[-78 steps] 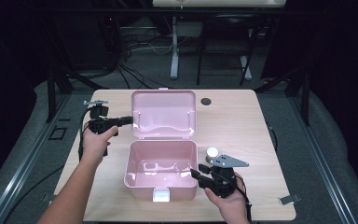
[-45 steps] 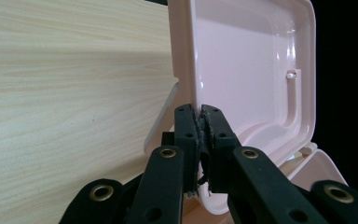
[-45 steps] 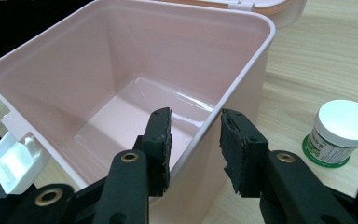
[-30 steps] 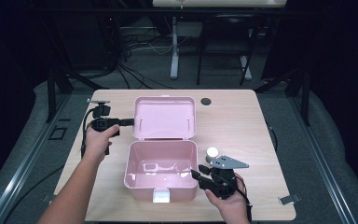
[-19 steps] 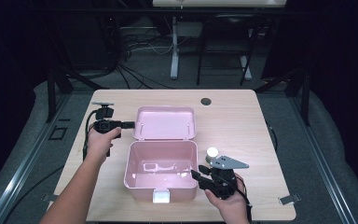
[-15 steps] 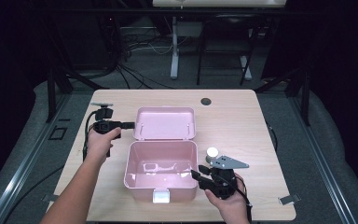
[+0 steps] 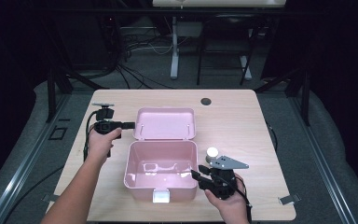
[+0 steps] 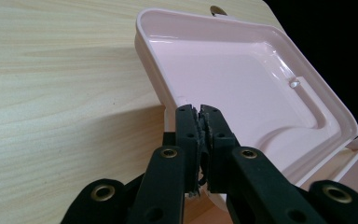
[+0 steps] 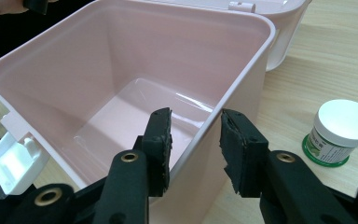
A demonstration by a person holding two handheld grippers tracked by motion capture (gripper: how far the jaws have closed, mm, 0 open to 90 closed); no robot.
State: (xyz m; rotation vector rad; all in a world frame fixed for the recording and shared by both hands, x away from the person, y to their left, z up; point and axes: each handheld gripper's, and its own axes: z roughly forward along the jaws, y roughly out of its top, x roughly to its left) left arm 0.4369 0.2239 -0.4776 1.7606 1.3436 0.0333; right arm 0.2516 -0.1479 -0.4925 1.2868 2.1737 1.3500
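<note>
Between the right jaws stands the box wall.

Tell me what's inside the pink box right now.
Nothing: the pink box shows a bare, glossy floor. The near wall hides the front strip of the floor. The small jar stands outside.

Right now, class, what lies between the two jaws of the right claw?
The near right wall of the pink box stands between the jaws of the right claw, one jaw inside the box and one outside; the right gripper view shows it. I cannot tell whether the pads press it.

Jar label too small to read; lid rim hidden behind jaws
</note>
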